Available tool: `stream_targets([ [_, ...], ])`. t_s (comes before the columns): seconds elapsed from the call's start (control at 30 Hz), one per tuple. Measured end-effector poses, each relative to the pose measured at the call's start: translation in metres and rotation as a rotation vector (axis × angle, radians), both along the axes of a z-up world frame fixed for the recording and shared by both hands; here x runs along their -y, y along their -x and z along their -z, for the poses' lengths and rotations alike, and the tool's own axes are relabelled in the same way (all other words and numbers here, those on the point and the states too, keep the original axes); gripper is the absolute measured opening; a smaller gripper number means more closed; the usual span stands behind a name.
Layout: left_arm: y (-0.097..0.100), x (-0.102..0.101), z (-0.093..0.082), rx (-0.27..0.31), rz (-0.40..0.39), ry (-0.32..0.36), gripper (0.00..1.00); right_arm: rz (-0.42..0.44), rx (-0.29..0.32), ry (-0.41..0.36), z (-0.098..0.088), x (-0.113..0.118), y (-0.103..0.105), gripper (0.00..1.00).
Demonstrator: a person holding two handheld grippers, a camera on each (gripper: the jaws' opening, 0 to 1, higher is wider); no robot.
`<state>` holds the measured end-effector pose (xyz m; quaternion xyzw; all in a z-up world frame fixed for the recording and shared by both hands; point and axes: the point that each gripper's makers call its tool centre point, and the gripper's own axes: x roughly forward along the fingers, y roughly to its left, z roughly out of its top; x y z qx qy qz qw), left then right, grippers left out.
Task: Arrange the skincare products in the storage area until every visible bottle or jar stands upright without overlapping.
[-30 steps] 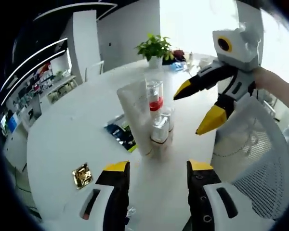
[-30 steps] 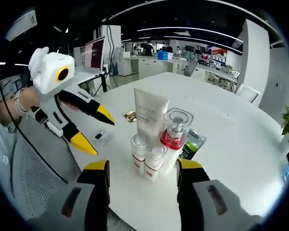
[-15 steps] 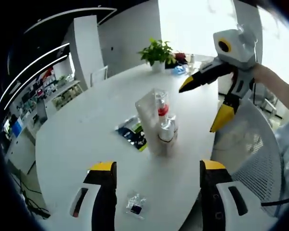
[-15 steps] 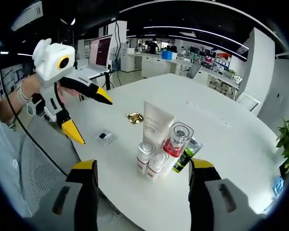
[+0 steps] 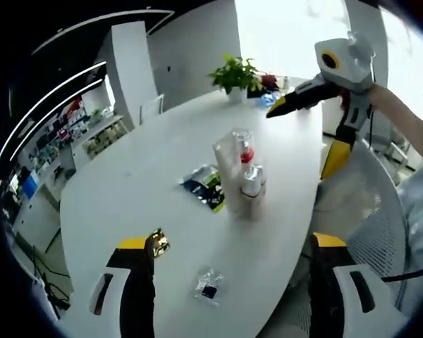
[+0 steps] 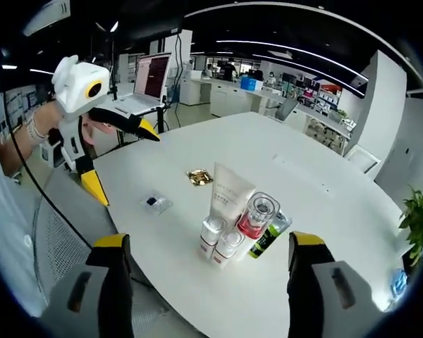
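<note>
While both tools hang wide open and empty above the white table (image 6: 324,211), your stock reads as follows.

Left gripper (image 5: 225,282): fingers spread far apart, pinching nothing. Ahead of them and well clear stands the product cluster. Just beyond the left finger lies a gold foil packet (image 5: 156,243); between the two fingers, nearer than the cluster, a small clear sachet (image 5: 209,285).

Right gripper (image 6: 206,278): fingers likewise spread, nothing between them. The cluster sits ahead, roughly centred on the gap.

Cluster, items touching or nearly so:
- white tube (image 6: 228,193), upright on its cap, at the back;
- clear bottle with red band (image 6: 254,218), upright;
- two small white bottles (image 6: 219,243), upright, at the front;
- dark green tube (image 6: 268,236), lying flat beside the clear bottle, its far end hidden from your right side.

Beyond the cluster from your left fingers lies a dark sachet pack (image 5: 204,186), flat.

Judged status: four items stand; the green tube looks like the remaining piece. To do it well, come in with one gripper from the open side, low and along the table, keep the fingers off the clear bottle, close on the tube's body, lift clear before turning it upright, and set it in bare table just beside the group. Hold the other gripper back so nothing gets knocked.
</note>
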<state>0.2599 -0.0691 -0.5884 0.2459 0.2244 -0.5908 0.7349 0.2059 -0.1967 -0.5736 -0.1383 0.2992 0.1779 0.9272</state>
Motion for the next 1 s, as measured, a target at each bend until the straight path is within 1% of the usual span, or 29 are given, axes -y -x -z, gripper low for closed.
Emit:
stream_targets([
  [0.17,0.000,-0.004,-0.007,0.007,-0.002,0.017,0.94,-0.001,0.006,0.006,-0.003,-0.002,0.002,0.98],
  [0.27,-0.001,-0.006,-0.009,0.006,-0.011,0.027,0.97,-0.005,0.014,0.012,-0.006,-0.003,0.003,0.99],
  [0.33,-0.001,-0.008,-0.009,0.012,-0.013,0.021,0.97,-0.009,0.016,0.019,-0.007,-0.003,0.003,0.99],
  [0.43,-0.001,-0.012,-0.010,0.025,-0.012,0.013,0.97,-0.009,0.014,0.026,-0.007,-0.002,0.004,0.99],
  [0.63,-0.002,-0.014,-0.014,0.028,-0.007,0.033,0.97,-0.020,0.004,0.033,-0.007,-0.003,0.005,0.99],
  [0.7,-0.001,-0.014,-0.015,0.025,0.002,0.041,0.97,-0.023,-0.009,0.045,-0.005,-0.001,0.005,0.99],
  [0.77,-0.001,-0.016,-0.011,0.016,0.002,0.022,0.97,-0.029,-0.020,0.061,-0.002,0.000,0.005,0.99],
  [0.8,-0.002,-0.016,-0.010,0.022,0.003,0.016,0.97,-0.030,-0.020,0.061,-0.002,0.000,0.004,0.99],
  [0.87,-0.003,-0.016,-0.009,0.023,0.004,0.016,0.97,-0.036,-0.028,0.057,-0.002,0.001,0.003,0.98],
  [0.97,-0.006,-0.015,-0.011,0.020,0.003,0.029,0.97,-0.040,-0.020,0.055,-0.005,0.004,0.000,0.96],
  [1.0,-0.008,-0.014,-0.011,0.020,-0.003,0.032,0.97,-0.046,-0.018,0.061,-0.005,0.005,-0.001,0.93],
])
